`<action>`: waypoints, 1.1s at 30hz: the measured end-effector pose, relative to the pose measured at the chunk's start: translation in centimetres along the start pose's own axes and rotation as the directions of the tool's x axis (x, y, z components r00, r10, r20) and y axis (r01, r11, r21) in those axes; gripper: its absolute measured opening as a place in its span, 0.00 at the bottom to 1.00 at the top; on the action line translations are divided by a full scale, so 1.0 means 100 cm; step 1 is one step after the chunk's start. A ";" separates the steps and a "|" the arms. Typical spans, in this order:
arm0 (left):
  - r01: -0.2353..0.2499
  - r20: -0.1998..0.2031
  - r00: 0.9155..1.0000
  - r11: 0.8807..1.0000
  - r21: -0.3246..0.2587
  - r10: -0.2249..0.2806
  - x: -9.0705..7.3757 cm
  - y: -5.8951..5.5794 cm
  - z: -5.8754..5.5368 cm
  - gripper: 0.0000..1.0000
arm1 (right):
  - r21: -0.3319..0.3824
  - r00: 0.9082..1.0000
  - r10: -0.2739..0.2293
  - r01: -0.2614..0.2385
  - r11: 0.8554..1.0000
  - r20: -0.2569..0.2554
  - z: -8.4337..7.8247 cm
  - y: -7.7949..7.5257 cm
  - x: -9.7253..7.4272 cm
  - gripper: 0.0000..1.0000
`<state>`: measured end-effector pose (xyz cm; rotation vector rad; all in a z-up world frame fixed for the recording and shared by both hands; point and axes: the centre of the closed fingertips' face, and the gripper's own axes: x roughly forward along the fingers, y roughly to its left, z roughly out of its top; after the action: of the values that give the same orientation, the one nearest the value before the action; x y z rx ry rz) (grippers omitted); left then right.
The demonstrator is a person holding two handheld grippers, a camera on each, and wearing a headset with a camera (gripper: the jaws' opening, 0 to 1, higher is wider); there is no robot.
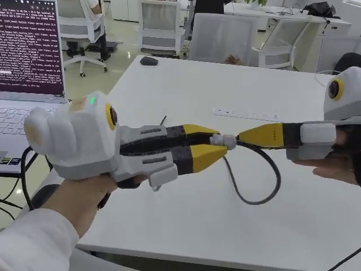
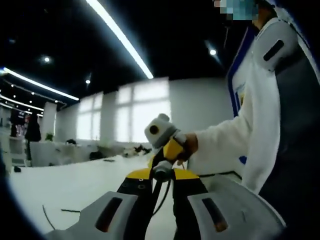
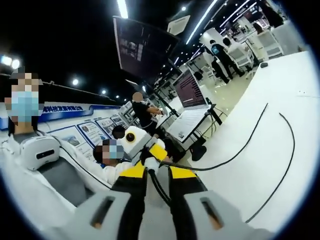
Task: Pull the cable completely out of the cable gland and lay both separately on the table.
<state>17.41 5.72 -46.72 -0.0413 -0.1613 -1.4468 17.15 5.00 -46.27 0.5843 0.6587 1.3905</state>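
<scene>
Over the white table (image 1: pixel 180 84) my left gripper (image 1: pixel 217 142) comes in from the left, shut on the pale grey cable gland (image 1: pixel 224 141). My right gripper (image 1: pixel 241 137) meets it from the right, shut on the black cable (image 1: pixel 265 192) just behind the gland. The cable loops down onto the table and back up. In the left gripper view the gland (image 2: pixel 163 169) sits between my yellow jaws, with the right gripper (image 2: pixel 169 149) just beyond. In the right gripper view my jaws (image 3: pixel 151 169) pinch the cable (image 3: pixel 159 191), facing the left gripper (image 3: pixel 156 150).
An open laptop (image 1: pixel 25 68) stands on a stand to the left. A dark mouse (image 1: pixel 149 61) lies at the table's far edge, and a white strip (image 1: pixel 245 114) further right. Loose black wires (image 3: pixel 250 145) lie on the table. Office chairs (image 1: pixel 223 36) stand behind.
</scene>
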 end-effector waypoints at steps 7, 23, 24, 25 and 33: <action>0.022 -0.008 1.000 0.999 -0.035 -0.022 0.001 -0.002 -0.003 0.15 | -0.079 0.997 0.006 -0.012 0.997 -0.079 -0.016 0.002 0.009 0.14; 0.043 -0.026 0.998 0.968 -0.248 -0.051 0.000 0.002 -0.009 0.13 | -0.267 0.991 -0.080 0.050 0.962 -0.104 -0.018 -0.002 0.015 0.09; 0.054 -0.032 0.997 0.960 -0.274 -0.065 0.001 -0.001 -0.011 0.13 | -0.278 0.991 -0.080 0.048 0.959 -0.103 -0.019 -0.002 0.014 0.09; 0.062 -0.029 0.997 0.956 -0.287 -0.073 0.002 -0.003 -0.012 0.13 | -0.297 0.991 -0.081 0.047 0.954 -0.104 -0.021 -0.002 0.013 0.09; 0.106 -0.026 0.991 0.903 -0.417 -0.129 0.005 -0.010 -0.017 0.13 | -0.322 0.994 -0.060 0.027 0.946 -0.094 -0.029 -0.004 0.010 0.09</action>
<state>16.60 4.92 -48.45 -0.3463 0.1949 -1.5809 15.40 5.93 -48.63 0.2386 0.5081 1.4555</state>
